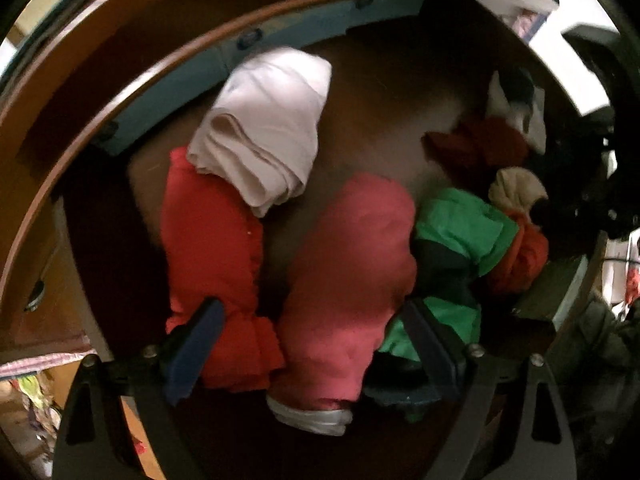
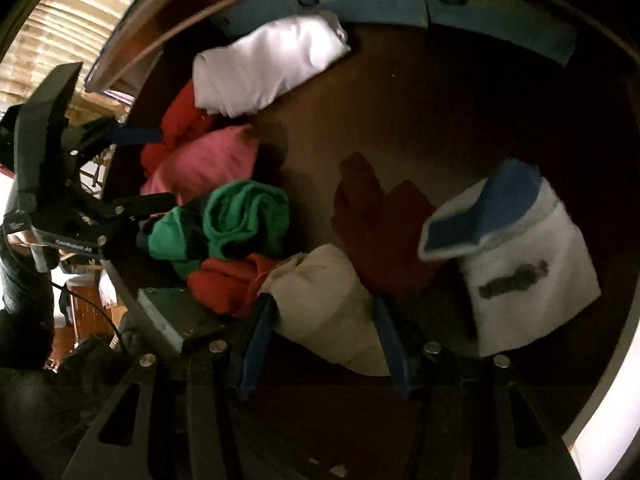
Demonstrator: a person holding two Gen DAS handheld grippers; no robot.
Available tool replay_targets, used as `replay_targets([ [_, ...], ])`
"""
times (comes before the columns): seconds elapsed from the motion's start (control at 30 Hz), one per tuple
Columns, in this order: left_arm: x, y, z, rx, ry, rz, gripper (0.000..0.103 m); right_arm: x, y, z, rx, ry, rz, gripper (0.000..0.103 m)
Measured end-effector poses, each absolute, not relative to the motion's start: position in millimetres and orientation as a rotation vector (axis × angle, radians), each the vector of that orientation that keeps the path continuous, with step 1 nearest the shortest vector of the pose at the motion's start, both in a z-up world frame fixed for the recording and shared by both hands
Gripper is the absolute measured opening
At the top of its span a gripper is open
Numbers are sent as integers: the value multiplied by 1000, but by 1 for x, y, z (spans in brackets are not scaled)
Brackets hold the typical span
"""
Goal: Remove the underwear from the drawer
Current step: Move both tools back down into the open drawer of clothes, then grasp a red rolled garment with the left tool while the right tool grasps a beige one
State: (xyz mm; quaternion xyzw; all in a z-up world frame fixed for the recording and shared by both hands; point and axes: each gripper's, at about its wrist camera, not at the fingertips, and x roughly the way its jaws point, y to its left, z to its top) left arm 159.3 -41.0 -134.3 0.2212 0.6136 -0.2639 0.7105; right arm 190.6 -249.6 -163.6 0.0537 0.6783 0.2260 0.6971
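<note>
Left claw (image 1: 308,340) open, straddling red folded cloth (image 1: 212,256) and pink folded cloth roll (image 1: 348,280) in brown wooden drawer (image 1: 384,92); right claw (image 2: 320,336) open around beige cloth bundle (image 2: 320,300); nothing lifted, all underwear in drawer, task barely begun

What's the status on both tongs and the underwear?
Left tongs open, straddling red and pink rolls. Right tongs open around beige roll. Nothing lifted; green roll crowds between.
</note>
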Motion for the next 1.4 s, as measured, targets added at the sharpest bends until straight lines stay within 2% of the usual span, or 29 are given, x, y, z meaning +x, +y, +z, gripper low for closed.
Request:
replay_targets([
  [0.27,163,-59,-158,501,1454,-651,92,199,-240,-184,66,1572,501,54],
  [0.4,168,-56,-159,483,1486,-676,86,192,-242,-180,18,1602,538,54],
  [0.47,175,-55,-161,446,1504,-666,77,192,-248,-179,-5,1600,518,54],
  [0.53,177,-61,-171,405,1560,-690,44,195,-254,-182,4,1596,482,53],
  [0.6,172,-65,-170,442,1546,-685,43,195,-253,-181,13,1579,478,49],
  [0.63,169,-67,-169,456,1539,-691,39,195,-252,-180,11,1575,478,48],
  [0.7,168,-66,-166,424,1533,-710,35,193,-253,-174,28,1551,485,41],
  [0.83,177,-46,-155,222,1491,-705,34,192,-271,-154,202,1466,502,40],
  [1.13,179,-17,-98,-170,1235,-668,34,191,-297,-141,712,1249,509,39],
  [1.3,172,-30,-83,-200,1133,-622,34,196,-296,-132,901,1117,488,39],
  [1.4,161,-29,-73,-219,1082,-597,34,200,-289,-121,906,1051,458,39],
])
